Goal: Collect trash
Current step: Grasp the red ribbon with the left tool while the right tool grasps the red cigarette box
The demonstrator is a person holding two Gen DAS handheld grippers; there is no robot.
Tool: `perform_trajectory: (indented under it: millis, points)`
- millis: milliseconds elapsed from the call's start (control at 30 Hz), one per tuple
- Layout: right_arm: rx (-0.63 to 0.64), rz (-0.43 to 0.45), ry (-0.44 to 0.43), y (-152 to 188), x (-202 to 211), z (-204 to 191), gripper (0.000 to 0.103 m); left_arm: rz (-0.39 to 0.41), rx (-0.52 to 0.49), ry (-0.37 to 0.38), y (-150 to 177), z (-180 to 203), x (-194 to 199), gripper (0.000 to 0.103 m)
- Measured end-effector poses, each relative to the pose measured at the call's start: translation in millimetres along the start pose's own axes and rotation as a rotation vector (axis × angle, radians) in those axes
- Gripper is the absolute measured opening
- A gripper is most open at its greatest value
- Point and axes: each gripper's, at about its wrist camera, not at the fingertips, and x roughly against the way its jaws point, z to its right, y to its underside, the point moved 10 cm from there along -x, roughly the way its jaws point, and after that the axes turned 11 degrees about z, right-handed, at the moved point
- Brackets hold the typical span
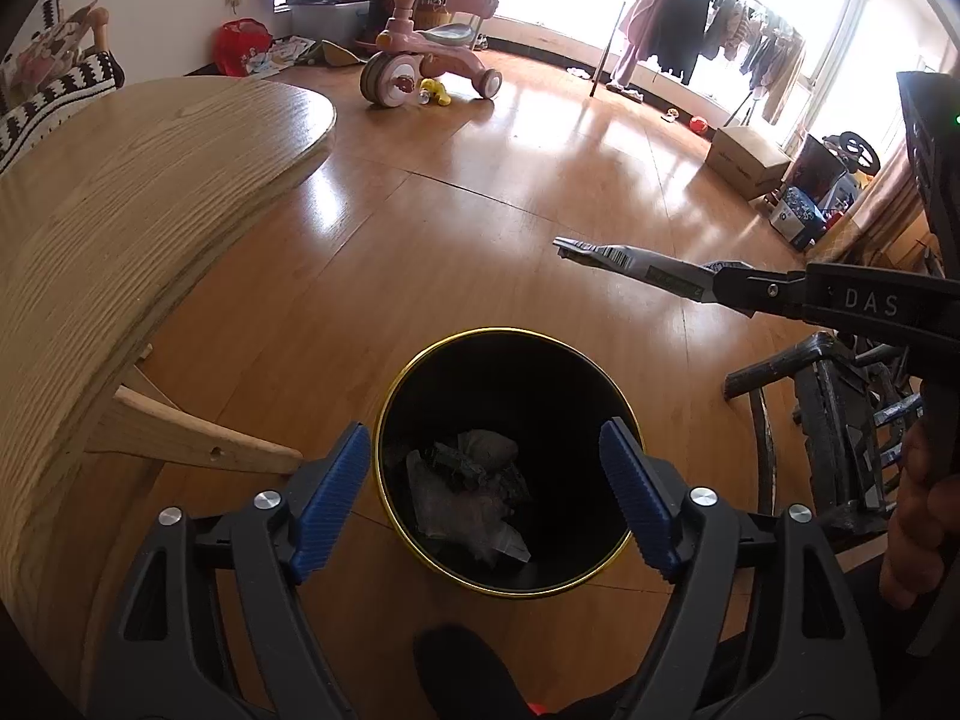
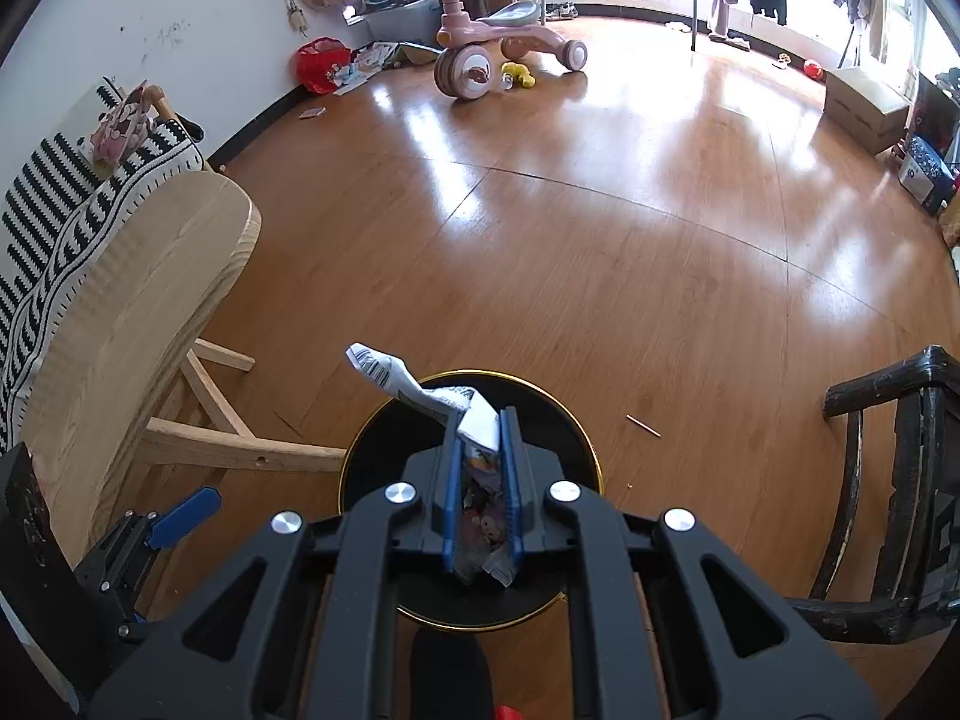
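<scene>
A black trash bin with a gold rim (image 1: 396, 396) stands on the wooden floor and holds crumpled trash (image 1: 474, 492). My left gripper (image 1: 483, 498) is open and empty, hanging just above the bin's mouth. My right gripper (image 2: 480, 420) is shut on a crumpled printed wrapper (image 2: 390, 375) and holds it above the bin (image 2: 576, 438). In the left wrist view the right gripper (image 1: 714, 279) comes in from the right with the wrapper (image 1: 624, 258) sticking out, above and to the right of the bin.
A light wooden table (image 1: 120, 210) with a leg frame (image 1: 198, 438) stands left of the bin. A dark wooden chair (image 2: 900, 480) stands to the right. A pink tricycle (image 1: 420, 60), a cardboard box (image 1: 747, 159) and a clothes rack (image 1: 708, 24) are far back.
</scene>
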Motion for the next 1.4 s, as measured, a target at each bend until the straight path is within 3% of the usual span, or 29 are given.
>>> perform_trajectory:
  millis: [333,367,400,433,467,733,900,1067,1133,1267,1400]
  points:
    - [-0.012,-0.017,0.007,0,-4,1,0.015,0.0,-0.003,-0.007,-1,-1,2,0.08]
    - [-0.016,-0.02,0.007,0,-5,2,0.03,0.0,-0.006,-0.01,-1,-1,2,0.08]
    - [-0.021,-0.019,0.006,-1,-5,2,0.061,0.001,-0.008,-0.011,-1,-1,2,0.081]
    - [-0.025,-0.009,0.004,-2,-3,2,0.072,0.001,-0.01,-0.012,-1,-2,3,0.081]
    - [-0.024,0.003,-0.003,-4,-2,1,0.075,0.002,-0.011,-0.014,0,-2,3,0.081]
    - [0.0,0.009,-0.018,-4,1,-13,0.075,0.018,-0.035,-0.042,-4,-15,17,0.082]
    - [0.026,0.007,-0.056,-6,3,-39,0.075,0.055,-0.028,-0.087,-15,-47,48,0.082]
    - [0.097,0.003,-0.136,-1,6,-101,0.077,0.111,0.034,-0.168,-30,-105,100,0.083]
    - [0.134,-0.001,-0.18,3,8,-135,0.078,0.135,0.066,-0.234,-34,-142,130,0.084]
    - [0.209,-0.024,-0.304,16,11,-226,0.079,0.176,0.141,-0.372,-30,-219,189,0.084]
    - [0.285,-0.05,-0.431,35,20,-322,0.079,0.222,0.273,-0.53,-6,-314,267,0.084]
